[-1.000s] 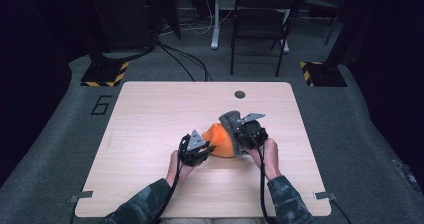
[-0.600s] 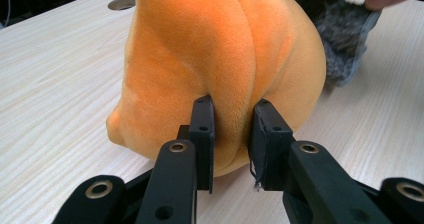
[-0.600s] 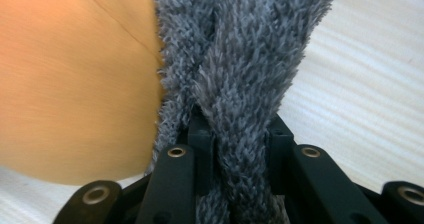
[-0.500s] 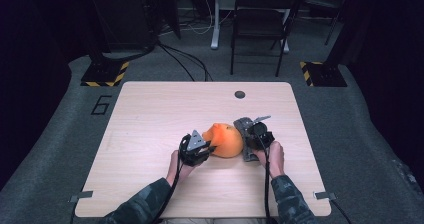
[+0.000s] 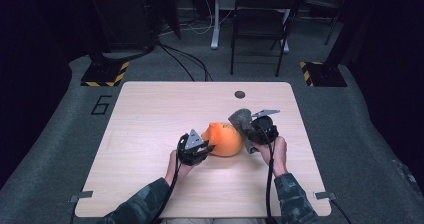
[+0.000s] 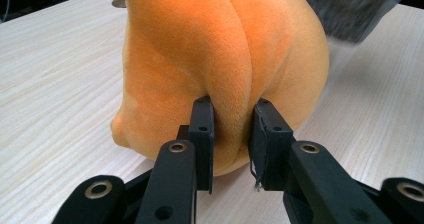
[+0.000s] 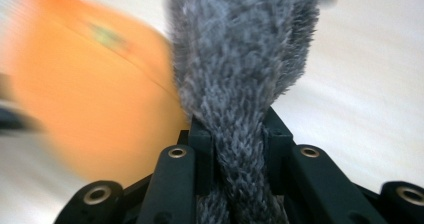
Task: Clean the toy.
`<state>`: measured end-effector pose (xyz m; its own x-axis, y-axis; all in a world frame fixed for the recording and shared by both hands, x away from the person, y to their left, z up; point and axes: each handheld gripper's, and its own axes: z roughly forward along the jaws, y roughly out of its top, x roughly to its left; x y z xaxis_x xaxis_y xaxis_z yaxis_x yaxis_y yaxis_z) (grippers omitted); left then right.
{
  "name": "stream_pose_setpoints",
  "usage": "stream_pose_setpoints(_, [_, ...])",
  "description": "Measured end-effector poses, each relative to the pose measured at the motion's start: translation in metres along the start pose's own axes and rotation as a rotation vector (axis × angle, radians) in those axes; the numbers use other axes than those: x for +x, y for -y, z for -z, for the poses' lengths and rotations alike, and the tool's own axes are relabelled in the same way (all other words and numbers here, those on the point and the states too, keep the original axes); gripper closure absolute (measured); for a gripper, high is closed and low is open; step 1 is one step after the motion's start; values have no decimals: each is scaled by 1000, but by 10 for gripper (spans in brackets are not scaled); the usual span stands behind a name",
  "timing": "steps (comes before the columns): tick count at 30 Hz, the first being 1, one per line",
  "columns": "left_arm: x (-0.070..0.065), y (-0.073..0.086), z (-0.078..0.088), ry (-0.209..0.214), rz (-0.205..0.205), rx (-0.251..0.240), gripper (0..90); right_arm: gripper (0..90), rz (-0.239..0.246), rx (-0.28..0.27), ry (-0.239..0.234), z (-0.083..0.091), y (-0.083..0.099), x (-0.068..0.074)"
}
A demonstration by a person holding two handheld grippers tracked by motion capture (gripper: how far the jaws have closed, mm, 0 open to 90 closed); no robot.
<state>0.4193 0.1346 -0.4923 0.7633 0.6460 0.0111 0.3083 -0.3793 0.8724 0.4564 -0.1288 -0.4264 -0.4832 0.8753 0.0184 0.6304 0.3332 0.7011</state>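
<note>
While both hands work at the lower middle of the high view, the orange plush [image 5: 223, 139] sits on the desk [image 5: 150, 114] between the two grippers, with the grey fur piece [image 5: 241, 119] raised at its upper right. The left gripper [image 5: 200, 146] meets the plush from the lower left; in the left gripper view its fingers [image 6: 202, 134] stand only a little apart, pinching a soft fold of the plush [image 6: 220, 59] between them, the bulk of the toy rising ahead of and above the tips. The right gripper [image 5: 248, 134] comes in from the lower right, and in the right gripper view its fingers [image 7: 276, 144] squeeze a narrow neck of the fur piece [image 7: 240, 59], whose wider, bushy end spreads out ahead of the tips along the gripper's own line. That view is blurred, so whether fur and plush touch or are joined cannot be told. The fur lies to the right of the plush, nearer the right hand, and I judge that any coming move turns on the gap between the two, the left grip anchoring the toy.
</note>
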Motion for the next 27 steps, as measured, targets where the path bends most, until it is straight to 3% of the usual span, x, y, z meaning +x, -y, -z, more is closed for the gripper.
stream_pose_setpoints(1, [-1, 0, 0, -2, -5, 2, 735, 730, -3, -38, -17, 8, -4, 6])
stream_pose_setpoints(4, [-2, -1, -1, -3, -12, -1, 734, 728, 51, -124, -97, 27, -14, 27])
stream_pose_setpoints(5, [-2, -1, -1, -3, -12, -1, 734, 728, 51, -124, -97, 27, -14, 27])
stream_pose_setpoints(6, [-3, -1, -2, -2, -17, -4, 734, 726, 65, -137, -146, 30, -17, 40])
stream_pose_setpoints(7, [-2, -1, -1, 0, -12, -3, 734, 724, 77, -141, -159, 28, -17, 43])
stream_pose_setpoints(10, [-1, 0, -1, 0, -17, 16, 731, 719, 152, -66, -123, 7, -12, 54])
stream_pose_setpoints(12, [-2, 1, -2, 2, -13, 16, 727, 719, 139, -51, -93, -5, -6, 54])
stream_pose_setpoints(14, [-2, 0, -2, 2, -21, 11, 727, 717, 127, -47, -91, -3, -6, 50])
stream_pose_setpoints(16, [-2, 0, -2, 3, -19, 9, 728, 716, 146, -32, -56, -1, -7, 48])
stream_pose_setpoints(23, [-2, 0, -1, 5, -21, 12, 727, 716, 116, -1, -44, -7, -2, 32])
stream_pose_setpoints(27, [-2, 0, -2, 5, -29, 11, 727, 716, 128, 28, 15, -10, 2, 28])
